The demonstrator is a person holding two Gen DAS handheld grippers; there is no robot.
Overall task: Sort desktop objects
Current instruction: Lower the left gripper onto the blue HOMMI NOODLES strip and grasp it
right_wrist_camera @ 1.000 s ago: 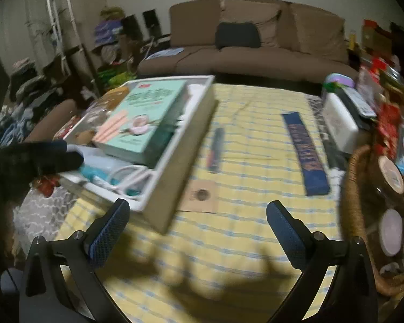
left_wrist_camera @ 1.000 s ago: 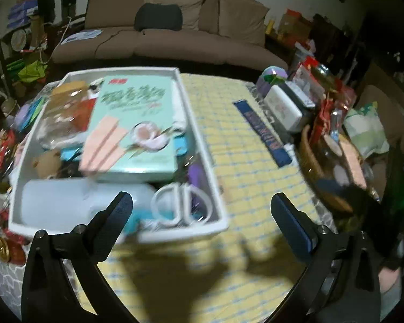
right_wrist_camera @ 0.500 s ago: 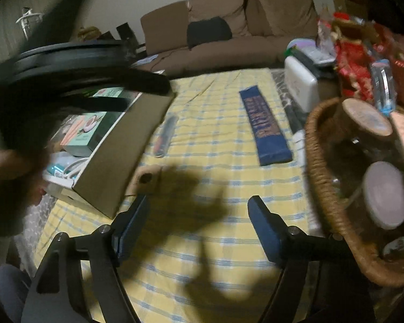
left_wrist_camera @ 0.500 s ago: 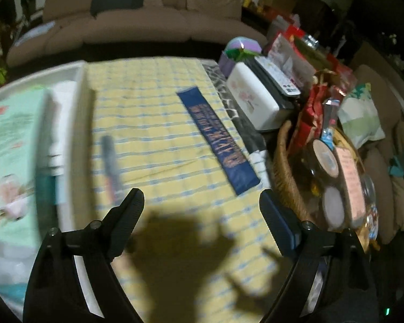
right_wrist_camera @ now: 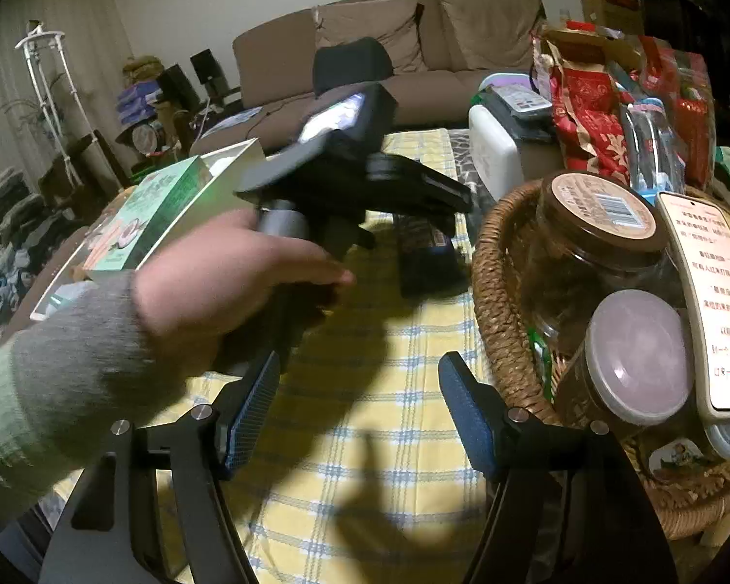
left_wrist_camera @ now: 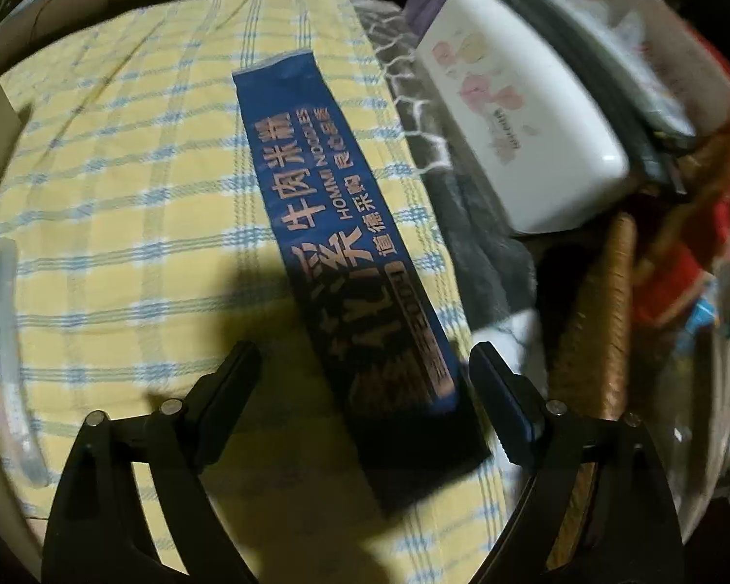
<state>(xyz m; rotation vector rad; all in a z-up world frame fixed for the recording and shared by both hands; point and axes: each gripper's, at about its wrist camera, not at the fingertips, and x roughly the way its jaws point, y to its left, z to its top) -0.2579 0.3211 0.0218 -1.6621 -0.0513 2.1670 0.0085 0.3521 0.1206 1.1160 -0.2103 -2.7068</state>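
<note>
Left gripper (left_wrist_camera: 365, 379) is pointing down with the near end of the blue packet (left_wrist_camera: 345, 253) right between its fingers, jaws opening, pads not touching it, so I'd say it's lining up for a grab. Right gripper (right_wrist_camera: 360, 399) hangs over bare cloth (right_wrist_camera: 389, 438), jaws closing on nothing, probably just waiting. Basket (right_wrist_camera: 501, 340) sits just right of it. Farther off to its left, the tray (right_wrist_camera: 228, 151), likely where the packet goes.

A brown sofa (right_wrist_camera: 413, 48) stands behind the counter (right_wrist_camera: 389, 413), a white rack (right_wrist_camera: 44, 92) against the left wall.
</note>
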